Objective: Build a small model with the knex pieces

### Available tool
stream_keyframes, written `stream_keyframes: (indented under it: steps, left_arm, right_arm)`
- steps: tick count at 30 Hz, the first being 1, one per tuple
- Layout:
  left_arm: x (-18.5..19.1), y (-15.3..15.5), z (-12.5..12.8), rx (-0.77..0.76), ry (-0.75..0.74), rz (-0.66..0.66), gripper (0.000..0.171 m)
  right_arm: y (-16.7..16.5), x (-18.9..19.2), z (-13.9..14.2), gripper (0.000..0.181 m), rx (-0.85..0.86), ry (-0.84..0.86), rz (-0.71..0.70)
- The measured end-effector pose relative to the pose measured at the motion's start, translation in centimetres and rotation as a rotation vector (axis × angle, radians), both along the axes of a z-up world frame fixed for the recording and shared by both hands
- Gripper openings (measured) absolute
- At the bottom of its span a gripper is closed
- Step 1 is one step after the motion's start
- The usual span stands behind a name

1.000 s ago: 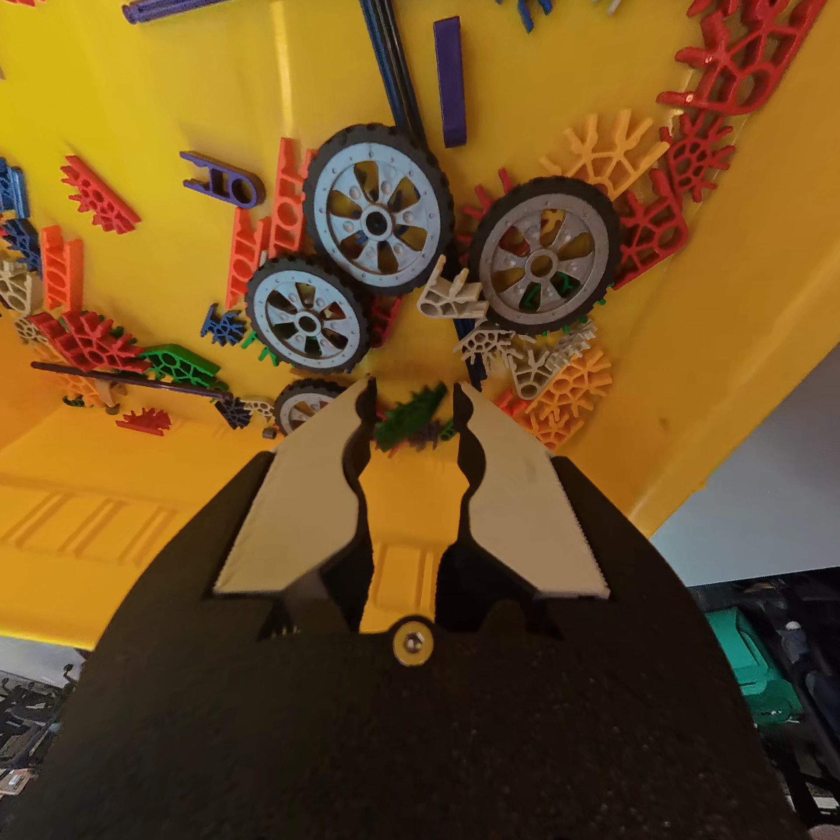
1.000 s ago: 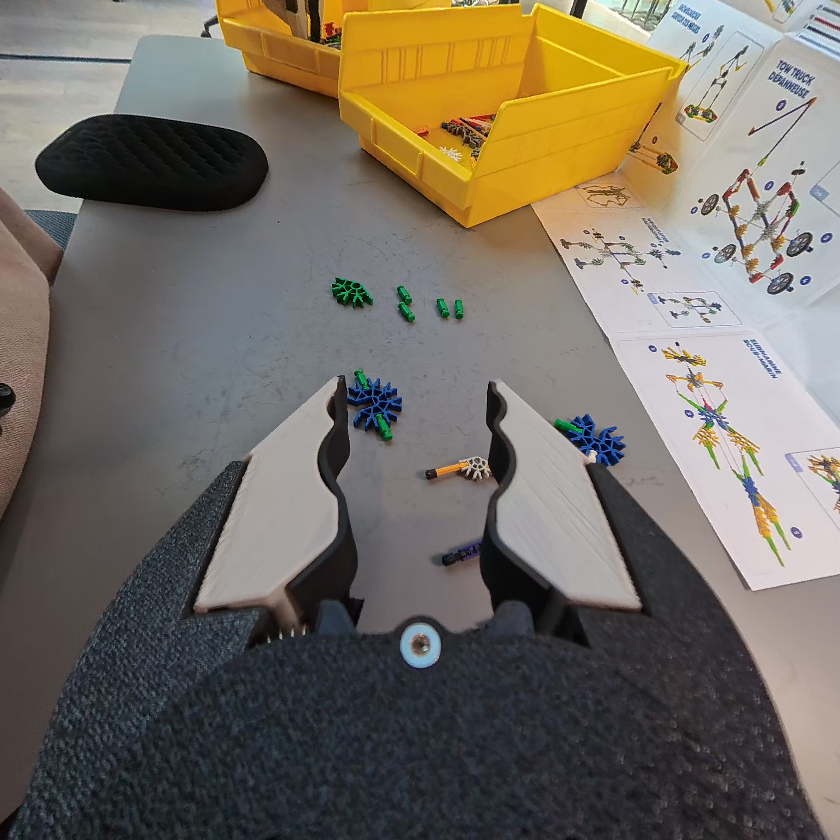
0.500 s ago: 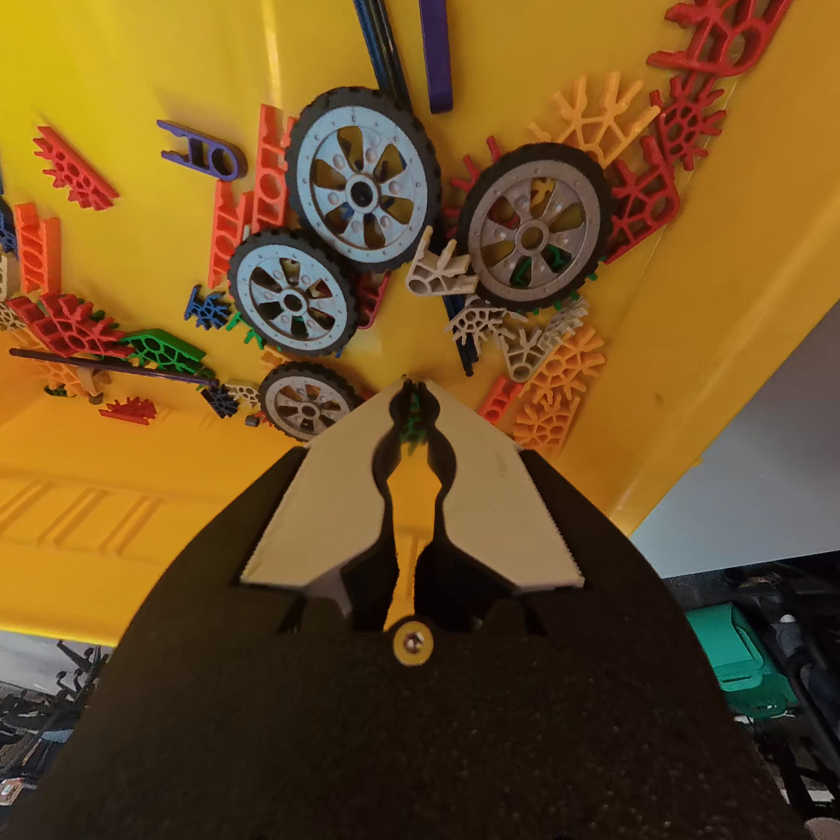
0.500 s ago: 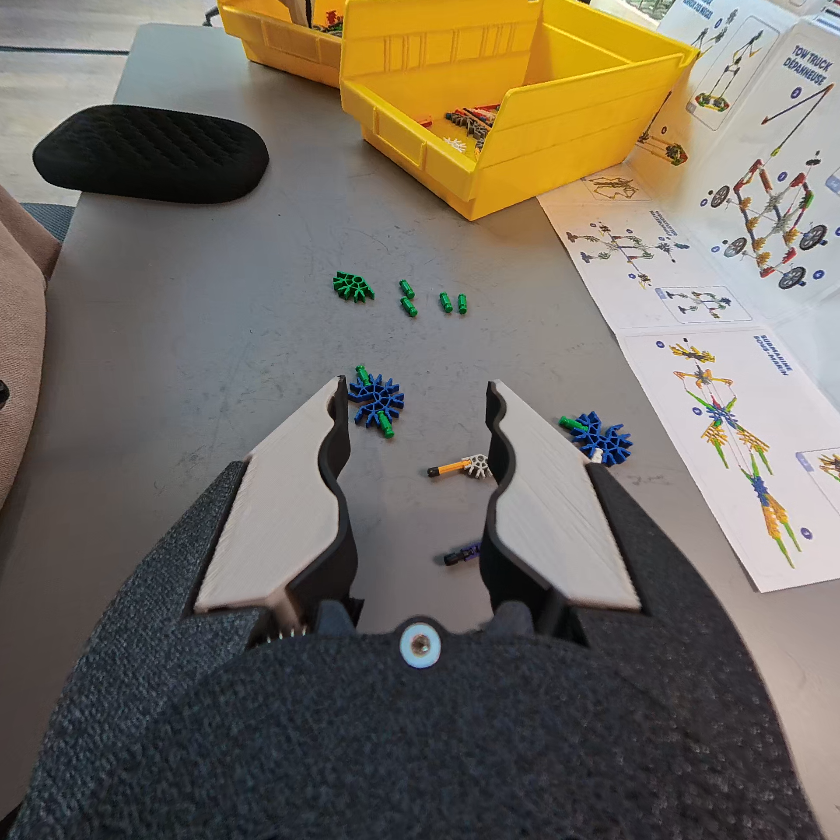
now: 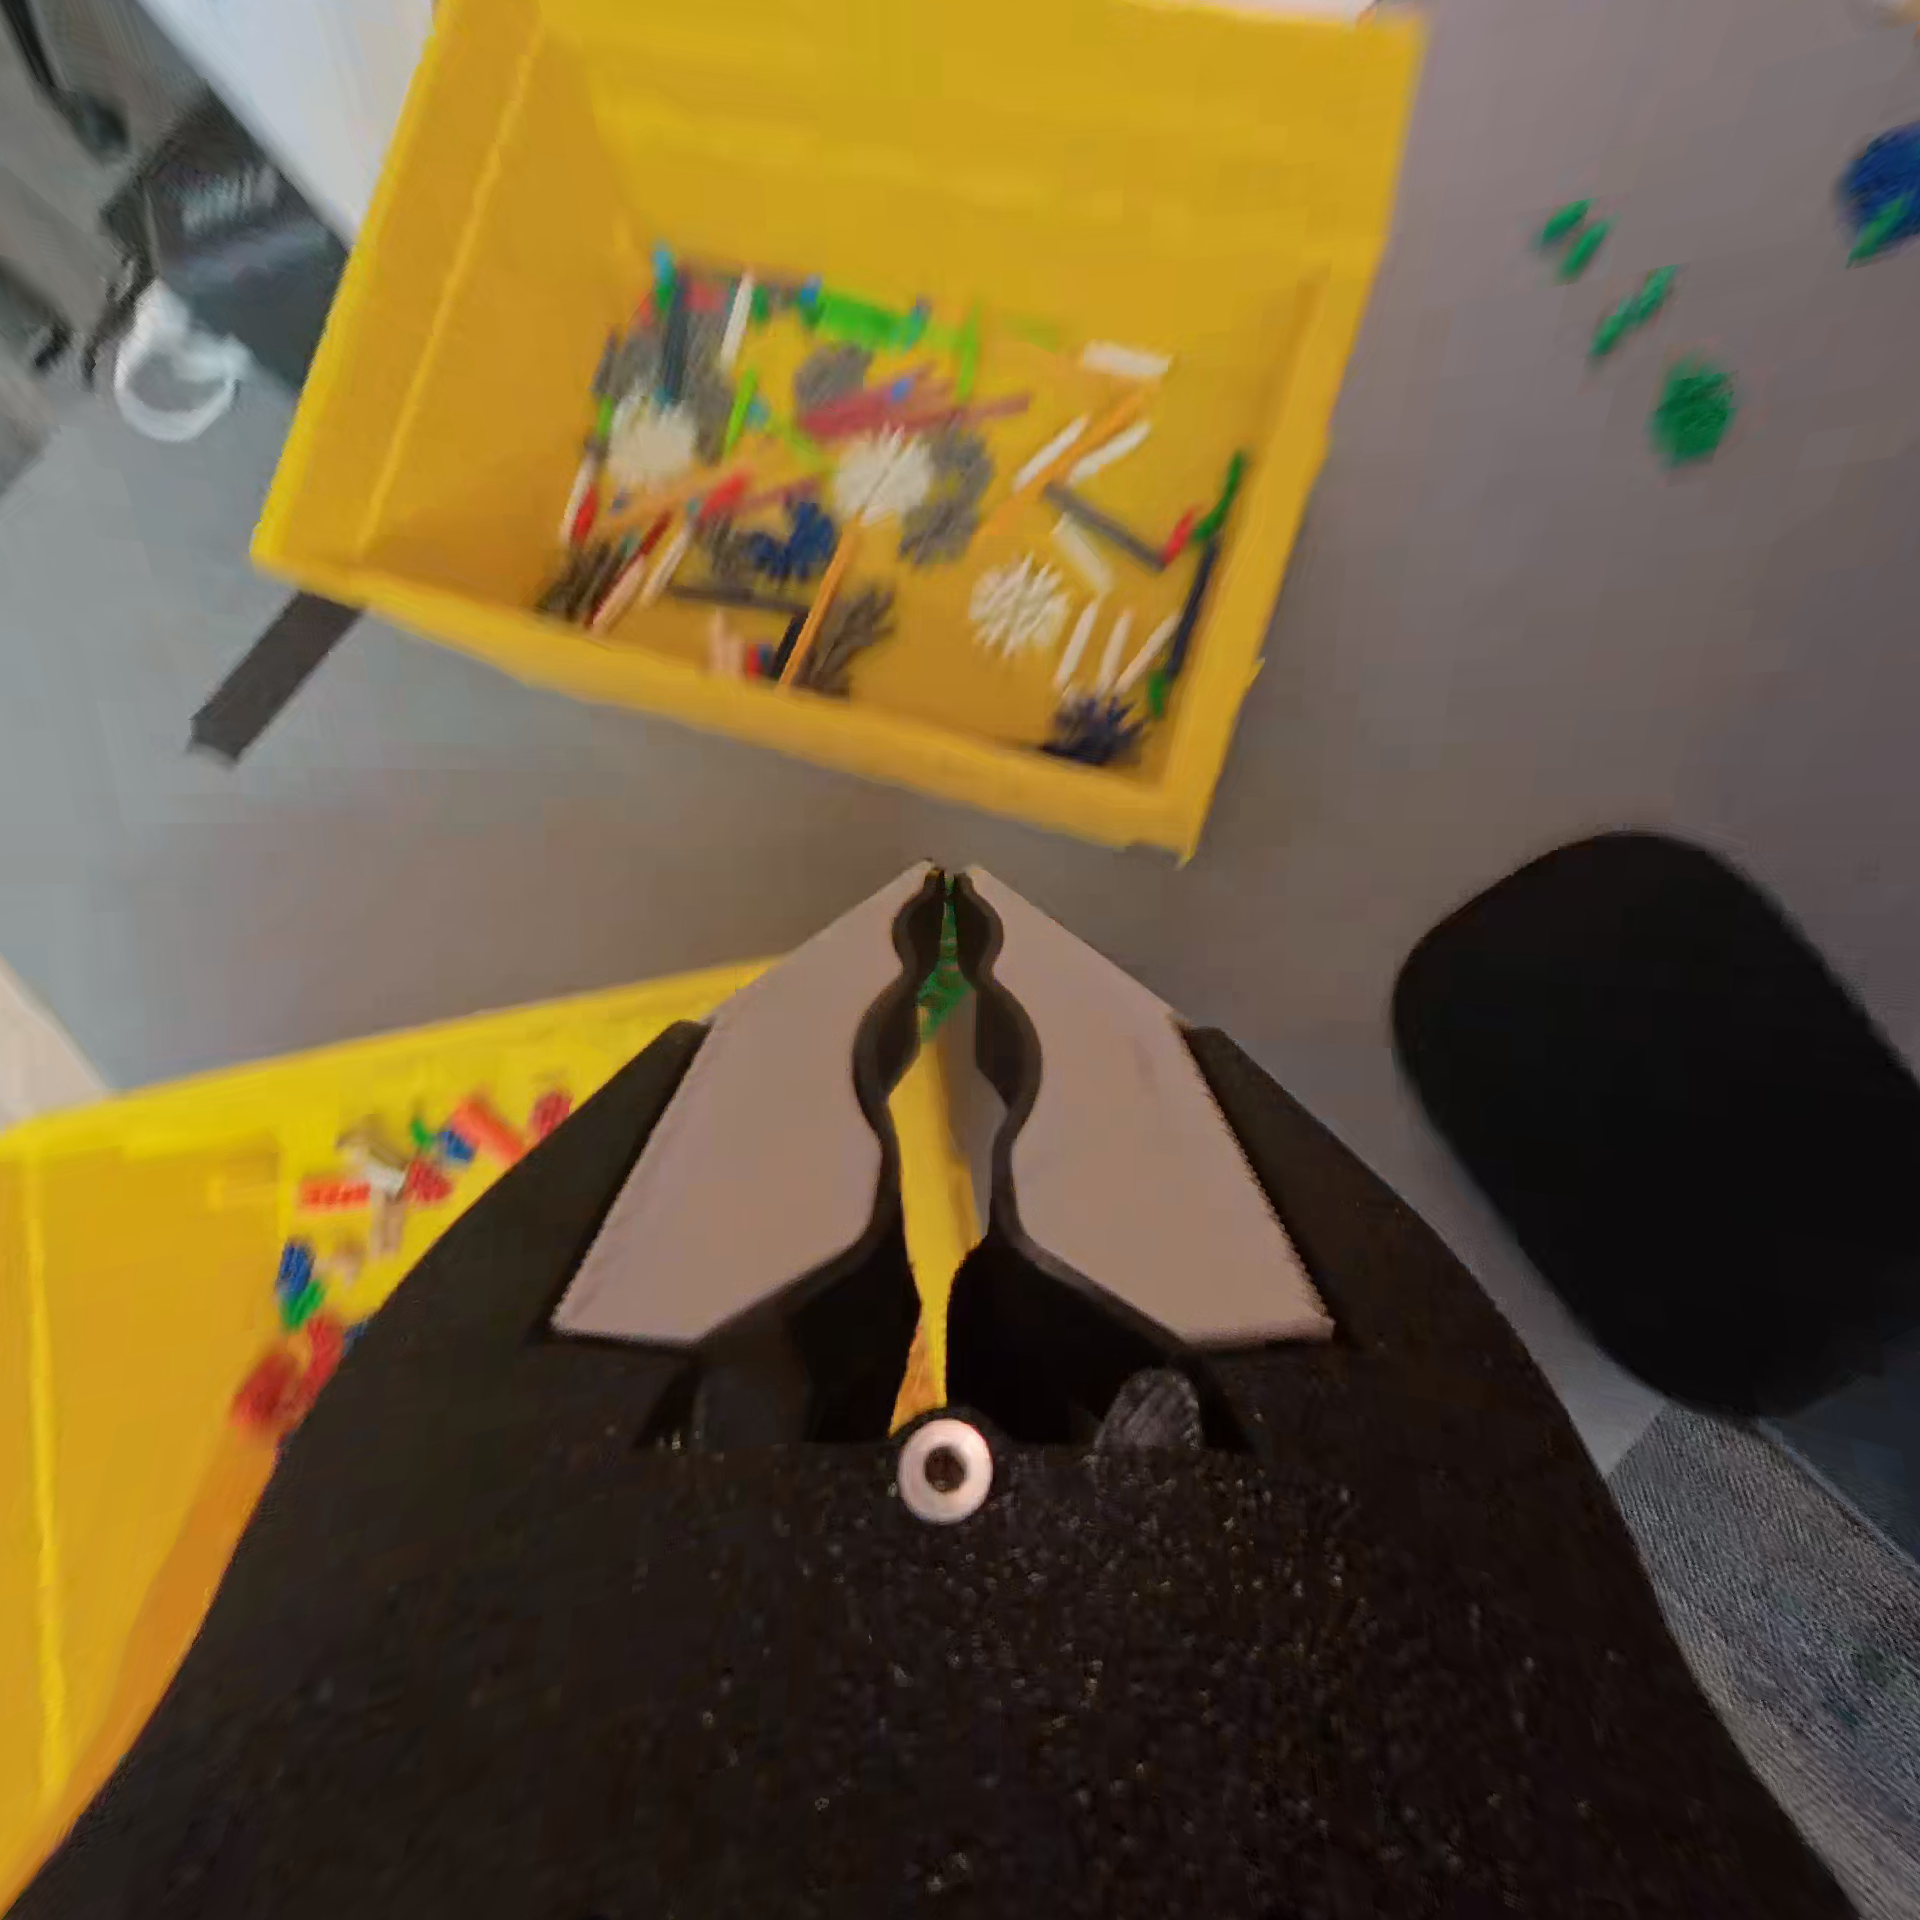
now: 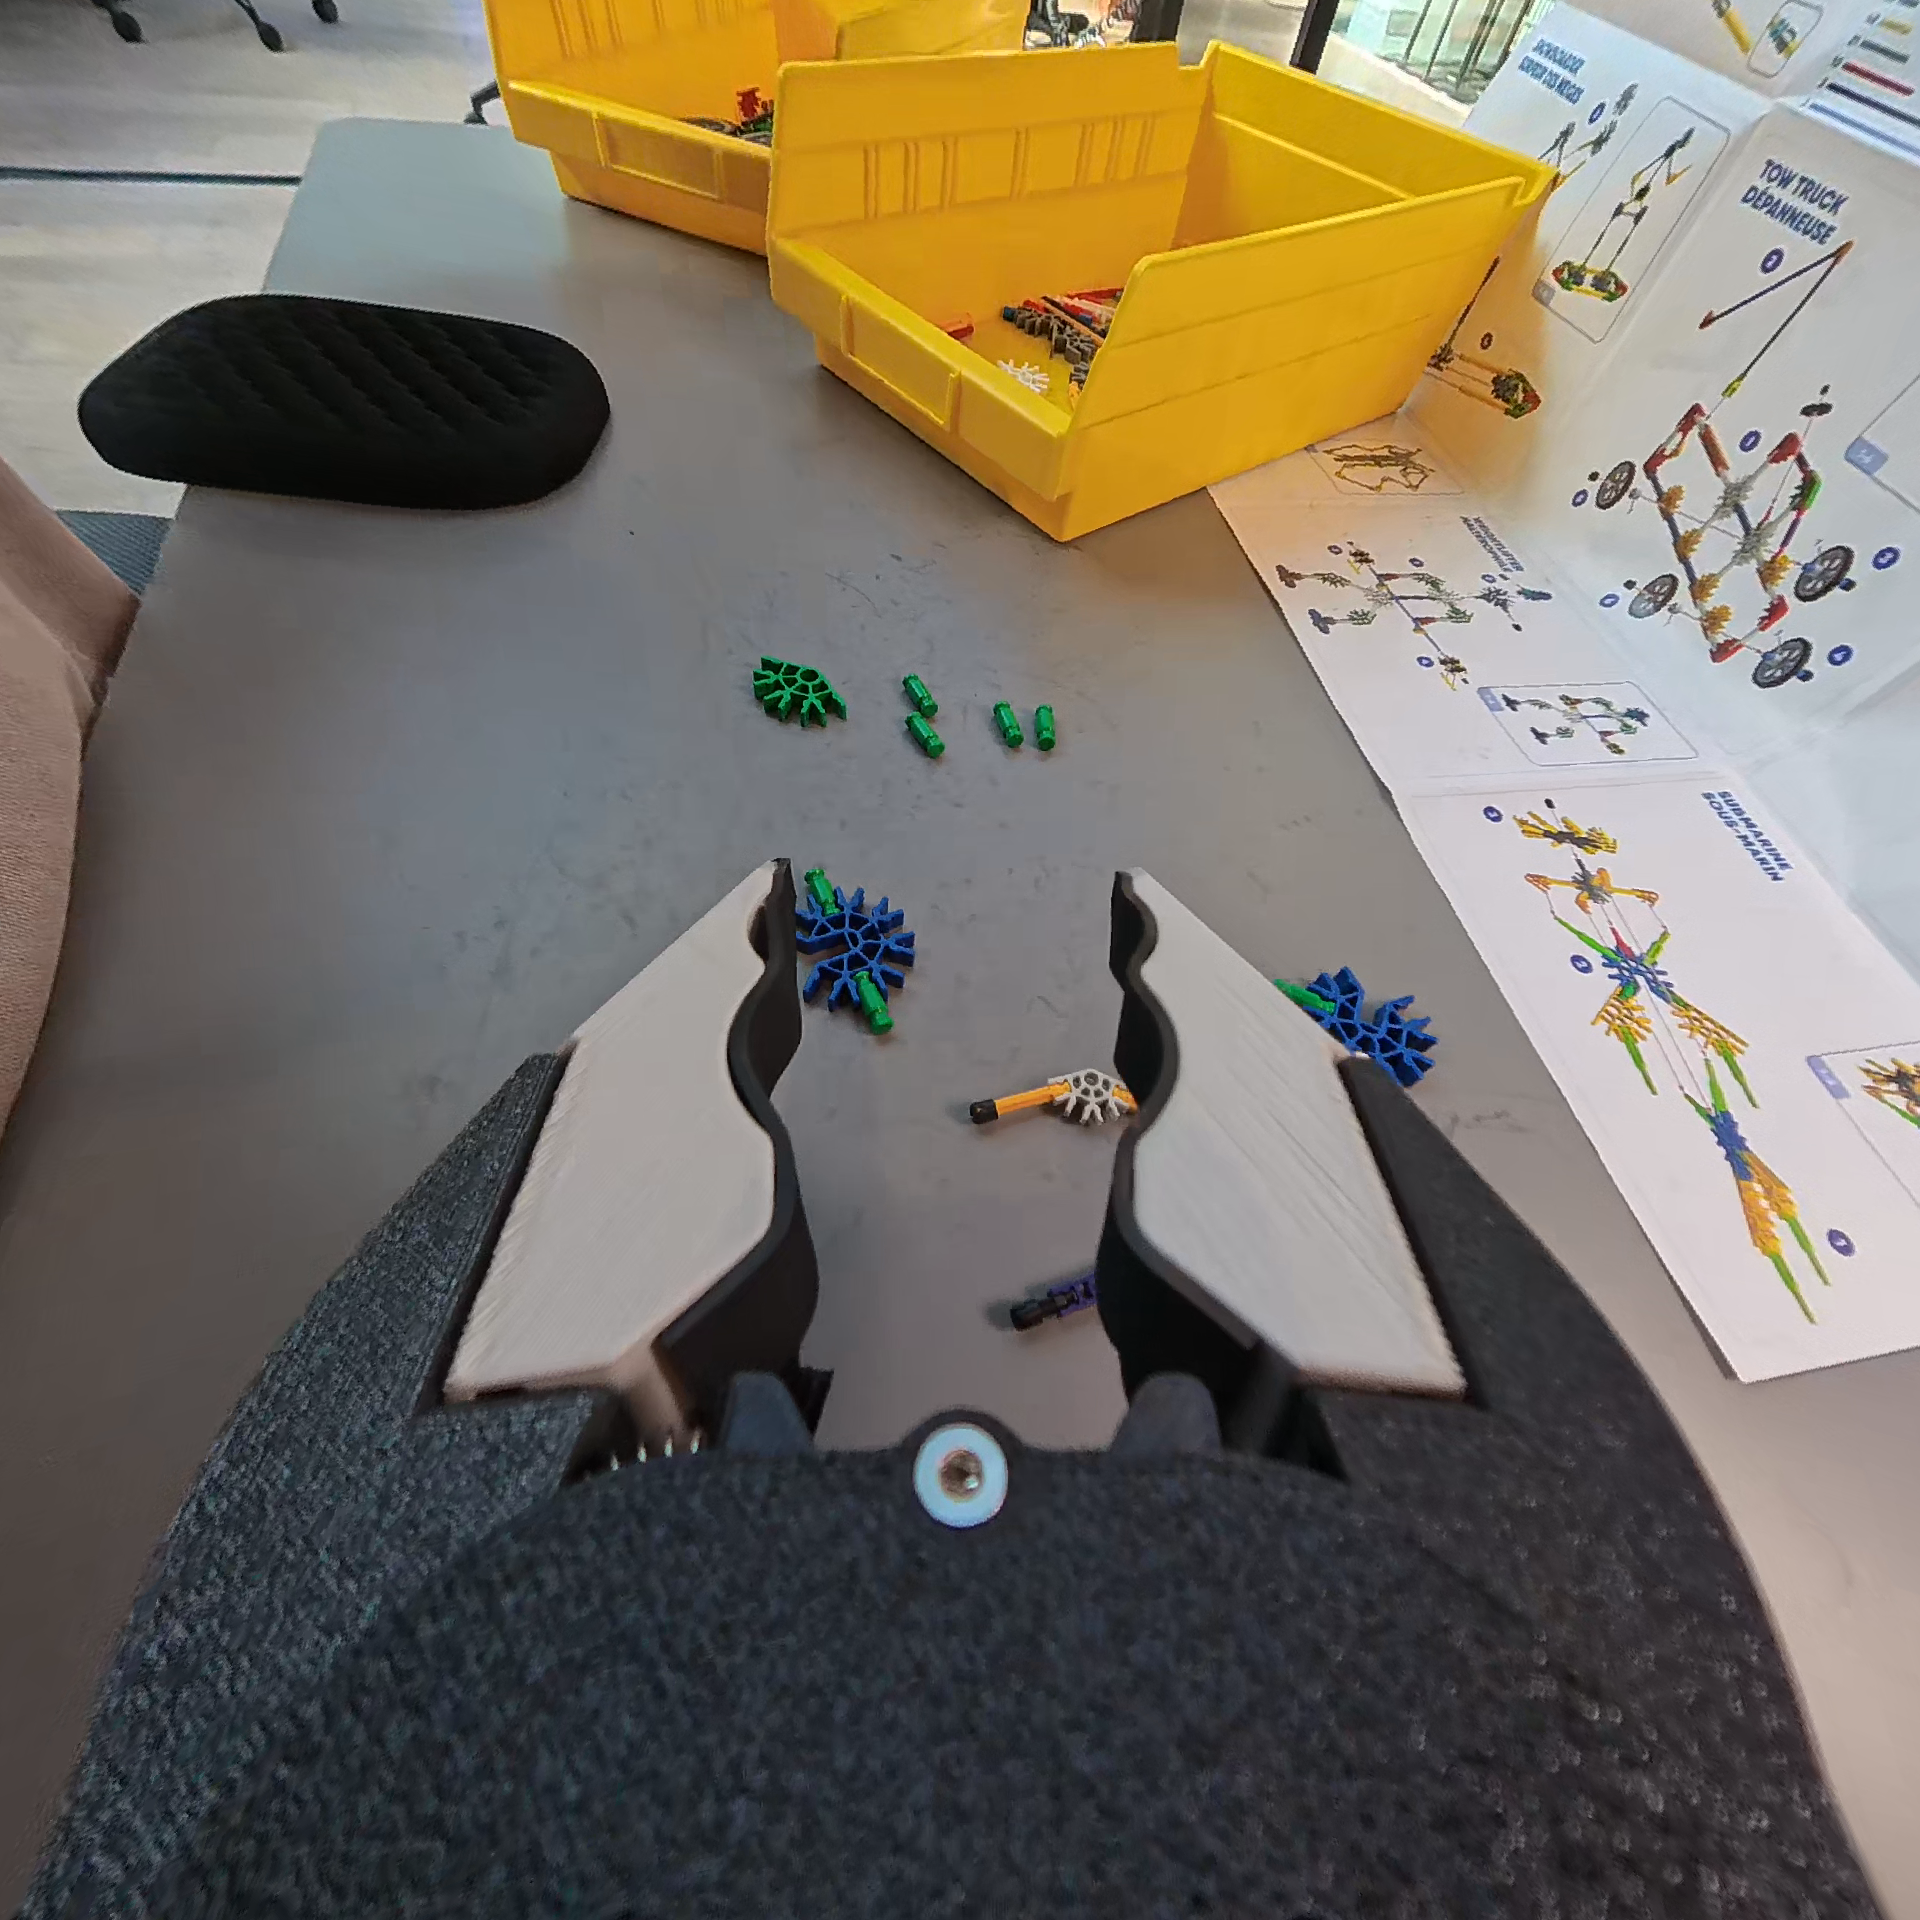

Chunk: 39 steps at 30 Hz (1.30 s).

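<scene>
My left gripper (image 5: 948, 875) is shut on a small green connector piece (image 5: 943, 985), held in the air above the rim of a yellow bin (image 5: 125, 1226) with wheels and connectors. A second yellow bin (image 5: 436, 343) of rods and connectors lies ahead, blurred. My right gripper (image 6: 948, 878) is open and empty, low over the grey table (image 6: 416, 790). Between and around its fingers lie a blue connector with green rods (image 6: 854, 951), a white connector on a yellow rod (image 6: 1060, 1097), a small purple and black piece (image 6: 1051, 1303) and another blue connector (image 6: 1369, 1023).
A green connector (image 6: 798, 691) and several short green rods (image 6: 923, 715) lie farther out on the table. Two yellow bins (image 6: 1143, 312) stand at the back. A black padded armrest (image 6: 343, 400) is at the left, and instruction sheets (image 6: 1662, 727) at the right. Across from one pair of fingers to the other is roughly 45 centimeters.
My left gripper closed on the green connector in the wheel bin, then lifted out and swung over the table toward the other bin. My right gripper stayed open and barely moved.
</scene>
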State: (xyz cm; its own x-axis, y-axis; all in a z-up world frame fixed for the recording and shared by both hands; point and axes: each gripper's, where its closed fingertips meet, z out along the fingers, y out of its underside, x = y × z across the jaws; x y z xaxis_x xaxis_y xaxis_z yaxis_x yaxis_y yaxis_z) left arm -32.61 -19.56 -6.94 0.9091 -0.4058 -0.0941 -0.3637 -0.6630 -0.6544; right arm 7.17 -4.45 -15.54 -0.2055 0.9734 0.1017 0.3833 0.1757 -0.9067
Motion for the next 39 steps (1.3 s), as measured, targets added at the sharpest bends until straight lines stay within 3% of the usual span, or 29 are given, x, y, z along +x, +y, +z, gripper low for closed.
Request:
stream_keyframes:
  steps: [3,6,9,12,14,17,21,24,26,28,31,36,39]
  left_arm:
    - [13.6,3.7,3.3,0.27,-0.26,-0.301,0.001]
    - [25.2,5.1,4.7,0.46,-0.565,-0.556,0.001]
    - [32.6,6.4,4.4,0.516,-0.828,-0.702,0.001]
    - [36.8,8.0,3.2,0.5,-0.958,-0.754,0.0]
    - [38.1,8.5,2.3,0.477,-0.996,-0.768,0.0]
    - [38.8,8.8,0.1,0.425,-0.969,-0.761,0.0]
    - [38.2,9.1,-2.0,0.382,-0.895,-0.722,0.0]
    - [37.3,10.3,-4.8,0.308,-0.754,-0.639,0.002]
    - [36.8,10.9,-6.7,0.225,-0.709,-0.58,0.012]
    - [36.9,11.1,-8.3,0.14,-0.68,-0.538,0.024]
    - [37.0,12.1,-10.2,0.079,-0.617,-0.445,0.019]
    - [37.4,12.0,-10.5,0.064,-0.623,-0.434,0.007]
    - [37.5,11.7,-10.1,0.105,-0.605,-0.483,0.006]
  right_arm:
    - [-0.6,-0.7,0.9,0.06,-0.012,0.059,0.003]
    - [-2.4,-1.5,2.8,0.059,-0.064,0.161,0.049]
    - [-4.8,-1.9,4.6,0.059,-0.115,0.252,0.122]
    - [-6.3,-2.4,5.5,0.058,-0.161,0.297,0.159]
    - [-6.6,-2.7,5.6,0.053,-0.161,0.313,0.154]
    - [-6.2,-2.8,5.8,0.024,-0.147,0.335,0.131]
    - [-5.5,-2.8,4.2,0.023,-0.097,0.251,0.127]
    - [-3.4,-2.8,1.5,0.022,0.128,0.122,0.052]
    - [-2.0,-2.6,-0.3,0.023,0.285,0.035,0.005]
    - [-1.5,-2.5,-1.7,0.023,0.376,-0.021,-0.007]
    - [-1.8,-3.0,-2.6,0.023,0.443,-0.047,0.008]
    - [-1.9,-3.4,-2.6,0.023,0.503,-0.03,0.012]
    - [-2.3,-3.3,-2.3,0.024,0.414,0.001,0.028]
